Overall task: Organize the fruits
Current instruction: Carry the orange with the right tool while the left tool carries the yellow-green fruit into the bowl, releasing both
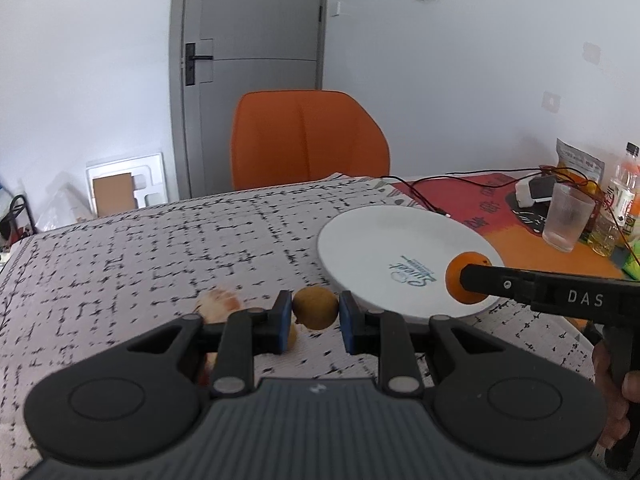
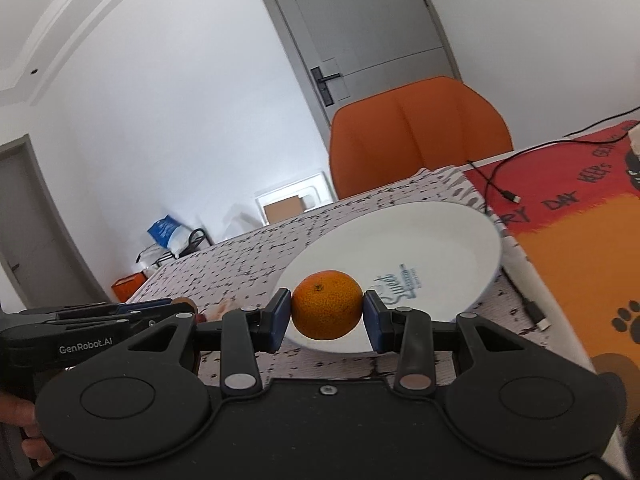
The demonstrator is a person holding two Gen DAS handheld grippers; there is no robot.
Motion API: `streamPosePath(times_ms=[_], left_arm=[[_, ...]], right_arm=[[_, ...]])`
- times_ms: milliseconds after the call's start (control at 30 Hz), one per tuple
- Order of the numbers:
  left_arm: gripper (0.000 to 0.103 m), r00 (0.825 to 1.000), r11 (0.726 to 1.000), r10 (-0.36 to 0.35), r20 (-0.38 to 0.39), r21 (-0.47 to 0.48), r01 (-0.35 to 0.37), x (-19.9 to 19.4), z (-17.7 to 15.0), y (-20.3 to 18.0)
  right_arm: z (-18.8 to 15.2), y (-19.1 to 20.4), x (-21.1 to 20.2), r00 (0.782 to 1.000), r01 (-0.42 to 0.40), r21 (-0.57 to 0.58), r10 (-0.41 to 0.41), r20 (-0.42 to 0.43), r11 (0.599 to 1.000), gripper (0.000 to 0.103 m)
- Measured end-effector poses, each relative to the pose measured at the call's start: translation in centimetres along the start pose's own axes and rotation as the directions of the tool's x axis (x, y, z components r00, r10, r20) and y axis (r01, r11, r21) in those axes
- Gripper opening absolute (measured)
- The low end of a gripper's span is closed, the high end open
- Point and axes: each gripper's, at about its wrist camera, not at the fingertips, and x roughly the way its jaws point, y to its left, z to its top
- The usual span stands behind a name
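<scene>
My left gripper (image 1: 315, 314) is shut on a brown kiwi (image 1: 315, 307), held just above the patterned tablecloth. A pale peach-coloured fruit (image 1: 219, 304) lies left of it, partly hidden by the left finger. My right gripper (image 2: 326, 314) is shut on an orange mandarin (image 2: 327, 305) and holds it over the near rim of a white plate (image 2: 440, 248). In the left wrist view the mandarin (image 1: 460, 280) hangs over the plate (image 1: 372, 248) at the right, with the right gripper reaching in from the right edge.
An orange chair (image 1: 308, 140) stands behind the table. At the right are a glass (image 1: 566, 220), bottles (image 1: 624, 188), a snack bag and black cables (image 2: 504, 184) on a red and orange mat (image 2: 580, 232). The table edge runs along the left.
</scene>
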Motion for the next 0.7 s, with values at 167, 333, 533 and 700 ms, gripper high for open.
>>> streamPosePath(times_ms=[167, 333, 533, 700], left_arm=[[0.024, 1.0, 0.999, -0.019, -0.009, 0.029, 0.019, 1.2, 0.5, -1.3], [0.024, 0.999, 0.997, -0.041, -0.02, 0.067, 0.042, 2.6, 1.2, -2.5], [0.024, 0.997, 0.993, -0.068, -0.025, 0.096, 0.07, 4.1, 1.9, -3.8], [0.024, 0.996, 0.992, -0.083, -0.031, 0.097, 0.086, 4.9, 2.1, -4.5]], right_arm=[[0.0, -1.2, 0.2, 1.0, 0.013, 0.024, -0.013, 0.003, 1.0, 0.037], [0.1, -1.5, 0.1, 1.0, 0.025, 0.017, -0.026, 0.005, 1.0, 0.038], [0.0, -1.9, -0.1, 0.999, 0.03, 0.024, -0.03, 0.017, 0.999, 0.037], [0.3, -2.0, -0.7, 0.999, 0.037, 0.031, -0.038, 0.034, 0.999, 0.038]])
